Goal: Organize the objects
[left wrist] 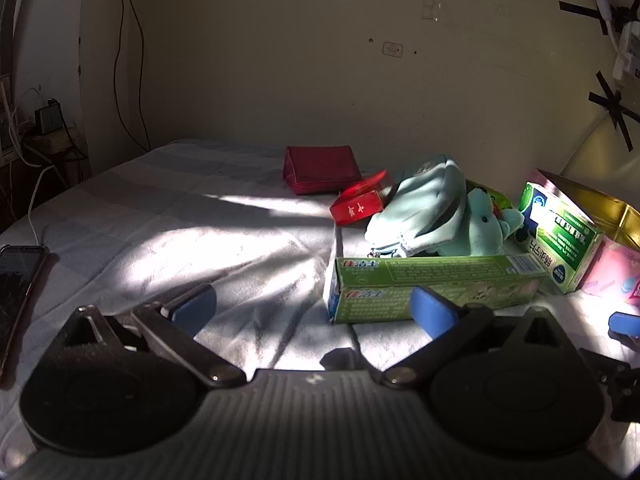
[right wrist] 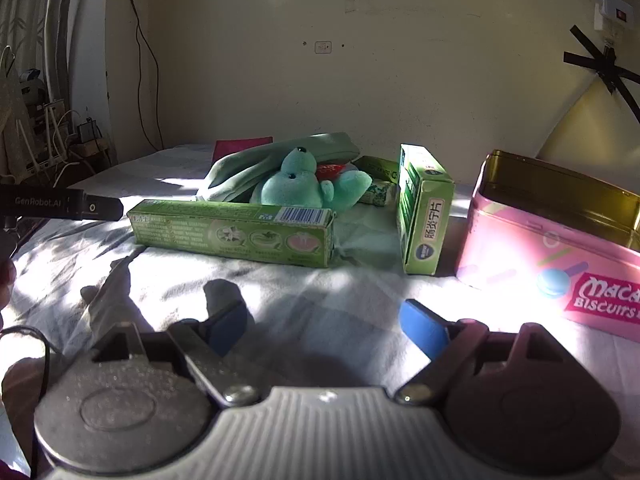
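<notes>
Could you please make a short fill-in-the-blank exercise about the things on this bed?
1. The pink biscuit tin has no lid on it, so it stands ____.
2. The long green toothpaste box lies ____ on the bedsheet.
3. The plush toy behind the long box is ____ in colour.
4. The left tool and the right tool both have their jaws ____.

Missing words: open; flat; teal; open
</notes>
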Available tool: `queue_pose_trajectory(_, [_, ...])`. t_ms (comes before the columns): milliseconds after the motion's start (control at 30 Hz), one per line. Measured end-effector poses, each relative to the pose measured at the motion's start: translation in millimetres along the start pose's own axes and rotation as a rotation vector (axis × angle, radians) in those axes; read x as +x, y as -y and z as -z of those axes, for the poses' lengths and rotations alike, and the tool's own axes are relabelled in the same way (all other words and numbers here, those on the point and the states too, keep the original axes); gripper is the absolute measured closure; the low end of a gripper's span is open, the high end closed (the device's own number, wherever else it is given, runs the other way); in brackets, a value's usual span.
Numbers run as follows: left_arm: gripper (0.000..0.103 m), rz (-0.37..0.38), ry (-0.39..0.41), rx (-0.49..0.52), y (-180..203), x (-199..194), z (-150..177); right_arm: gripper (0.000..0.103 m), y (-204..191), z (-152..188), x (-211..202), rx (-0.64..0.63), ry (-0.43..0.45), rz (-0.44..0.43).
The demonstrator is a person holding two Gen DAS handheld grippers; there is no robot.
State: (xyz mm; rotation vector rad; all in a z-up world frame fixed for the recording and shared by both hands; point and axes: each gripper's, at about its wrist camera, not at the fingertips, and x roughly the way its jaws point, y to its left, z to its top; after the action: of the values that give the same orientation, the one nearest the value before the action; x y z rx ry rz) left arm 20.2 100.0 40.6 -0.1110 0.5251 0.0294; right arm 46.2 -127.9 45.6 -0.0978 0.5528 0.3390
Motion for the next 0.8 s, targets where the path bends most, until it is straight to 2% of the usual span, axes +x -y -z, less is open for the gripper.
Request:
queue_pose_trajectory(100, [0.000, 0.094, -0.042, -0.089, -17, 11, -12, 0.020, -4, -19, 19, -0.058, -0.001, -0.036])
queue_pose_trajectory(133, [0.004, 0.123, -0.051, -0.104, -19, 16, -14, 0.021, -4, -24, 27, -0.069, -0.009, -0.054])
queue_pose_trajectory(233, [0.013, 0.161, -0.071, -0.097, -15, 30, -17, 0.022, -4, -36, 53, -0.095, -0.032, -0.063])
queue_pose_trajectory(367, [0.015, 0.216, -0.122, -0.105, -13, 50, -18, 0.022, 1, -46, 83, -0.090, -0.071, -0.107])
queue_pose_trajectory(433, [0.029, 0.248, -0.153, -0.114, -11, 58, -17, 0.021, 2, -47, 92, -0.094, -0.088, -0.135])
queue_pose_trajectory(467, [0.032, 0.281, -0.167, -0.124, -9, 61, -17, 0.029, 1, -46, 95, -0.098, -0.102, -0.157])
queue_pose_trajectory(500, [0.036, 0.300, -0.175, -0.131, -7, 62, -16, 0.033, 0, -44, 96, -0.102, -0.120, -0.180])
queue_pose_trajectory(600, [0.036, 0.265, -0.144, -0.068, 6, 53, -14, 0.041, -3, -36, 84, -0.137, -0.084, -0.140])
queue_pose_trajectory(800, [0.036, 0.340, -0.173, 0.021, 44, 30, 0, 0.042, 14, -8, 32, -0.130, -0.080, -0.048])
